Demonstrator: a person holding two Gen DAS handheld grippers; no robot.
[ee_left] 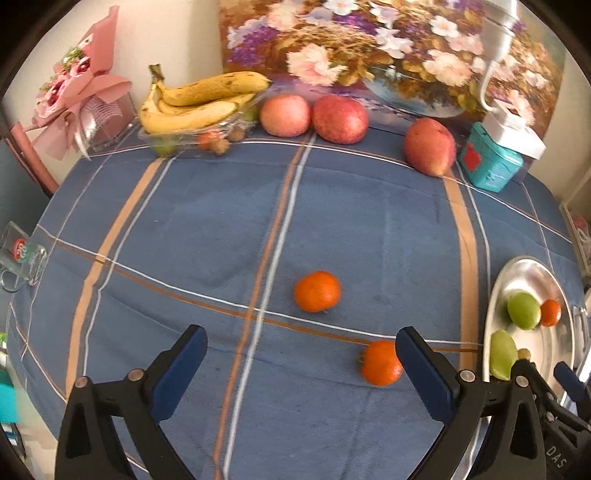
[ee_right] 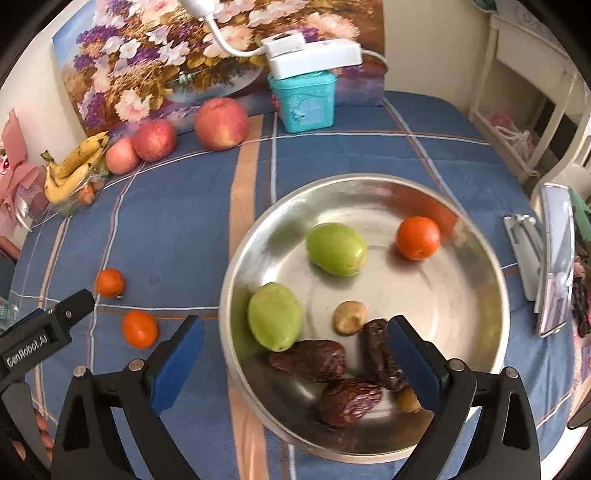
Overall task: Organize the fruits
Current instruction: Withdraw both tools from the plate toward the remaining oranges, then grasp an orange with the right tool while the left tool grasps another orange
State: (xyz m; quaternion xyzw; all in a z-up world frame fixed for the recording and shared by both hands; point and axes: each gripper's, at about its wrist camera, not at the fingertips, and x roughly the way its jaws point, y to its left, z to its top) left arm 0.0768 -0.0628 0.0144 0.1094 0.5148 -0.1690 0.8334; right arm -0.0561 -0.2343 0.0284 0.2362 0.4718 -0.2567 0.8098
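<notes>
Both tongs [ee_left: 301, 365] [ee_right: 295, 350] wide open, empty — right over dates [ee_right: 308, 360] in metal bowl [ee_right: 480, 258].

A floral painting [ee_left: 369, 55] leans against the cream wall [ee_left: 177, 33] along the blue plaid tablecloth's [ee_left: 221, 221] far edge, with white shelving [ee_right: 517, 92] beside its right edge.

Blue plaid tablecloth [ee_left: 207, 229], orange tangerines [ee_left: 317, 291], silver plate [ee_right: 461, 332], green fruits [ee_right: 335, 248]
</notes>
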